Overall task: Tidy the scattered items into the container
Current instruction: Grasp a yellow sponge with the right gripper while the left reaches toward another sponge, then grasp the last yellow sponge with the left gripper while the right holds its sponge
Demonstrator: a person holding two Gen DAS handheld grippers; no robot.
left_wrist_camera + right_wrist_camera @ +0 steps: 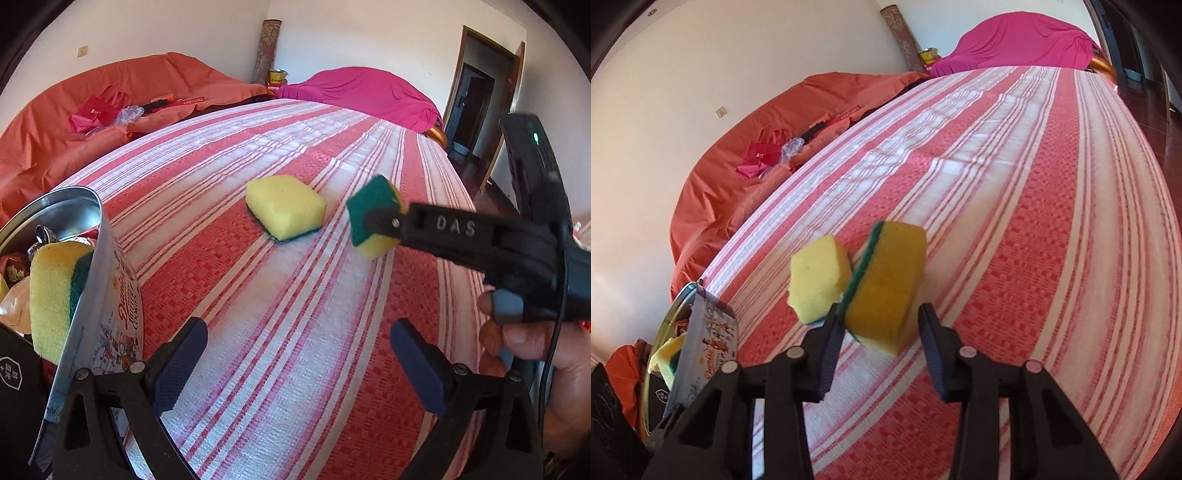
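Note:
My right gripper (877, 332) is shut on a yellow and green sponge (886, 284), held above the striped bed; it also shows in the left wrist view (373, 218) in the right gripper (384, 225). A second yellow sponge (286, 206) lies on the bed just left of it, also in the right wrist view (820, 282). My left gripper (299, 354) is open and empty, low over the bed. The round cookie tin (107, 280) stands at the left edge with a sponge (55, 295) inside; it also shows in the right wrist view (709, 339).
The red and white striped bedspread (295, 295) spreads ahead. An orange cover (74, 122) with red bags lies at back left, a pink cover (369, 92) at the back. A doorway (476, 92) is at the right.

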